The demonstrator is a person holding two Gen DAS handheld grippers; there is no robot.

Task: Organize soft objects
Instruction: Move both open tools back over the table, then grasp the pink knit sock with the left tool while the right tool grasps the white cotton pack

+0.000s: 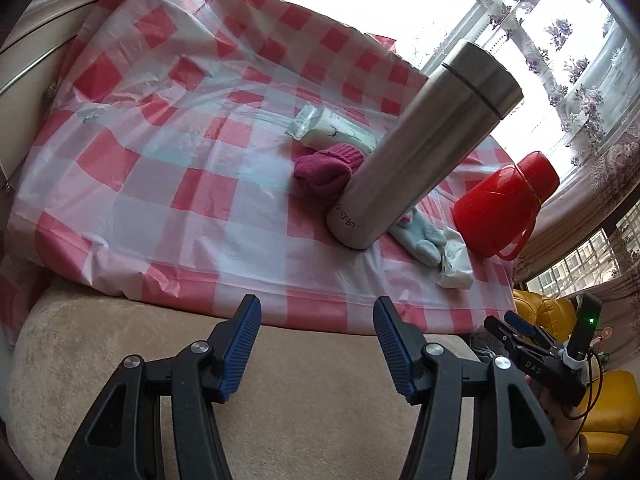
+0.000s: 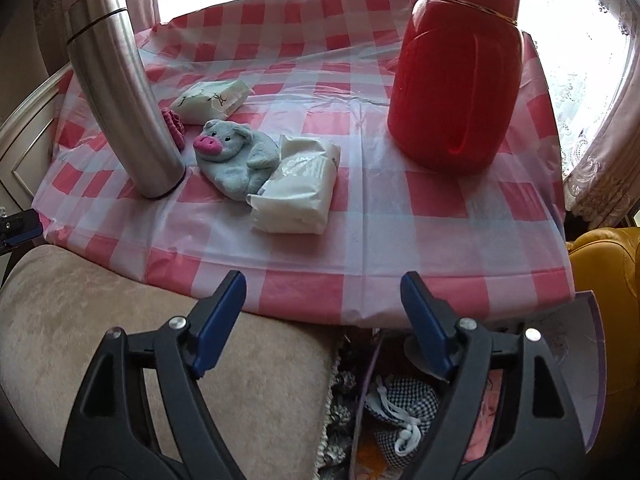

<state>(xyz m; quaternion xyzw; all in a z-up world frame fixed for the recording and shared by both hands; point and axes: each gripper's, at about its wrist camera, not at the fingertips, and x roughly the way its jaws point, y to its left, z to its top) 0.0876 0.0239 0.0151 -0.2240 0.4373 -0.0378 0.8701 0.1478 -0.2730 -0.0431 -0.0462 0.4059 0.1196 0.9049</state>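
On the pink checked tablecloth (image 2: pixel 360 184), past the table's near edge, lay the soft things, all well ahead of both tongs. Left gripper (image 1: pixel 316 320) hung wide open over the beige cushion (image 1: pixel 280 380), holding nothing. Right gripper (image 2: pixel 322 296) hung wide open too, just short of the cloth's edge, also holding nothing. Blue plush pig (image 2: pixel 234 156) lay ahead and a little to the left of the right tongs, pink snout toward the steel flask (image 2: pixel 120 88), long body running from far-left down to near-right. Touched the white tissue pack (image 2: pixel 298 192) on its right side, and lay just beside the foot of the flask. Seen from the left tongs, lay ahead and off to the right, partly hidden behind the flask. Probably the right hand was nearer and had the clearer path. Dark pink knitted piece (image 1: pixel 328 168) sat behind the flask, with a second white pack (image 2: pixel 212 98) farther back. Red plastic jug (image 2: pixel 456 80) stood well apart on the right. Below the right tongs sat an open box (image 2: pixel 576 380) with a checked cloth pouch (image 2: pixel 400 412) inside, likely the place for soft things. Best to close across the pig's short side, not along its length, and to keep clear of the flask.
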